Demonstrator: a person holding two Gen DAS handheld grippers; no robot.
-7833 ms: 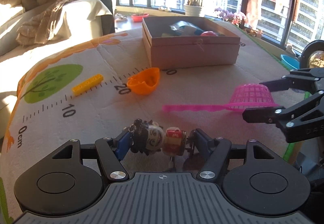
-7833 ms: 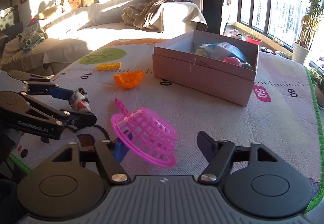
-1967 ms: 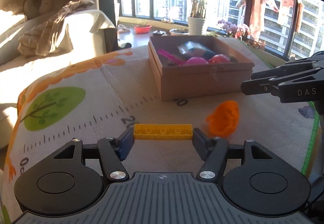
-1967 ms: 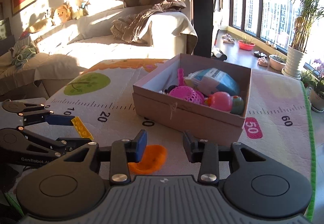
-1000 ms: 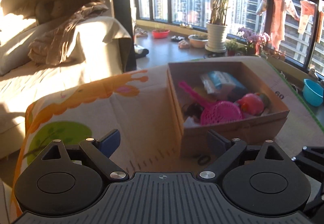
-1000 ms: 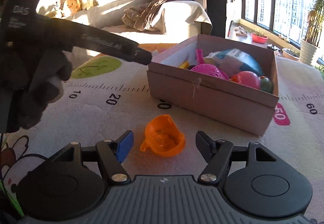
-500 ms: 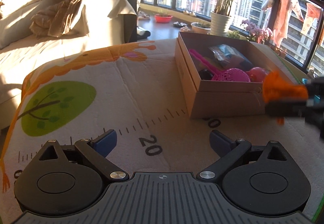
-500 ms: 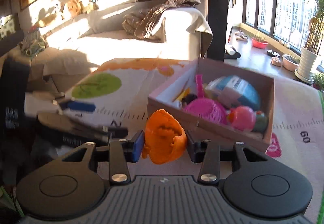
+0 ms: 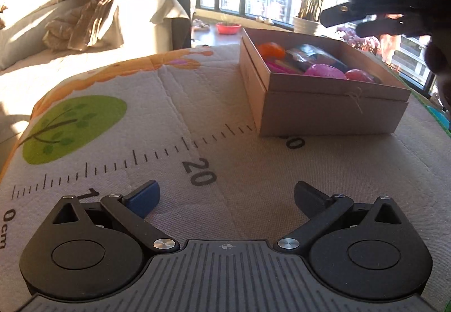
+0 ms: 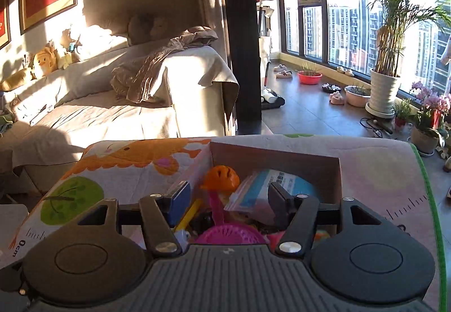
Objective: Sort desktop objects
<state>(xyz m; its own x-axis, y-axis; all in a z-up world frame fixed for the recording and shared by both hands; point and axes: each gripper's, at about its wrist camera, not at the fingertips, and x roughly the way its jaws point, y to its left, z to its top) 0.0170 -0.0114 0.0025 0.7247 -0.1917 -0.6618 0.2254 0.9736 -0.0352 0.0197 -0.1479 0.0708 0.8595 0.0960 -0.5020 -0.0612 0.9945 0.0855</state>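
Observation:
A cardboard box (image 9: pixel 332 111) stands on the printed mat (image 9: pixel 174 125) and holds a pink strainer (image 9: pixel 324 70), an orange cup (image 9: pixel 271 49) and other toys. My left gripper (image 9: pixel 225 193) is open and empty, low over the mat near the 20 mark. My right gripper (image 10: pixel 225 196) is open and empty above the box (image 10: pixel 276 155). Below it lie the orange cup (image 10: pixel 221 178), the pink strainer (image 10: pixel 229 235), a yellow brick (image 10: pixel 187 216) and a blue packet (image 10: pixel 279 185). The right gripper also shows in the left wrist view (image 9: pixel 386 15), above the box's far right.
A sofa with a draped blanket (image 10: pixel 157 72) stands beyond the mat's far edge. A dark pillar (image 10: pixel 242 38) and potted plants (image 10: pixel 384 92) stand by the window. The mat's green edge (image 10: pixel 428 199) runs on the right.
My right gripper carried the orange cup over the box and let it go; the cup now lies in the box. My left gripper stayed open and drew back a little.

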